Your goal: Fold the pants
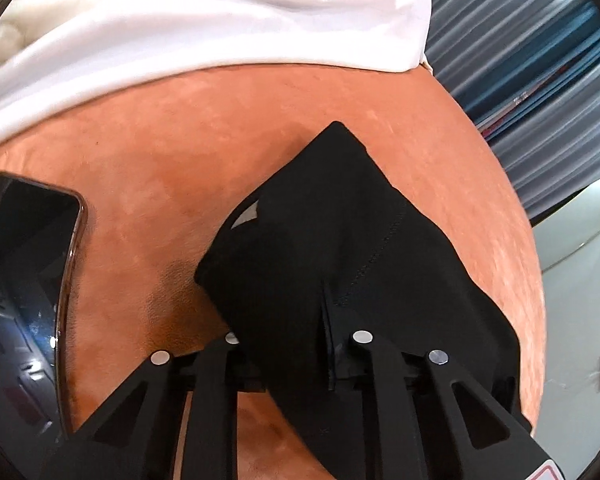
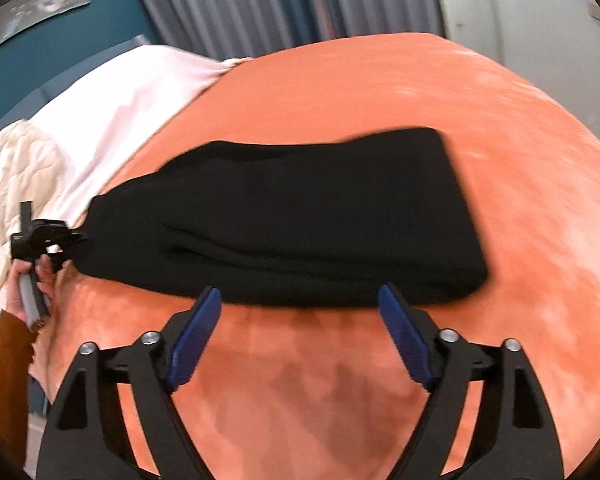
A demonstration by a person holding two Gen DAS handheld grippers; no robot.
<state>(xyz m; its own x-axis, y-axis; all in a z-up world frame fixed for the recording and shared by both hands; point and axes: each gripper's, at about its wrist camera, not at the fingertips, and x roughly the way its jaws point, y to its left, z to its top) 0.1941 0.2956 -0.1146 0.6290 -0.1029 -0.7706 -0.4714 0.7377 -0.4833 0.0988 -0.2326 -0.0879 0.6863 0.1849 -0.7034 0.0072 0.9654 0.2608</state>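
The black pants (image 2: 300, 220) lie folded into a thick bundle on the orange blanket (image 2: 420, 100). My left gripper (image 1: 300, 336) is shut on one end of the pants (image 1: 340, 240); the cloth covers its fingertips. In the right wrist view the left gripper (image 2: 76, 240) shows at the bundle's left end, lifting it slightly. My right gripper (image 2: 304, 296) is open and empty, its blue pads (image 2: 196, 336) just in front of the bundle's near edge, not touching it.
A black phone (image 1: 28, 240) lies on the blanket left of the pants. A white cloth (image 1: 220, 24) and a cream quilted item (image 2: 24, 176) lie beyond the pants. Grey curtains (image 2: 240, 4) hang behind the bed's edge.
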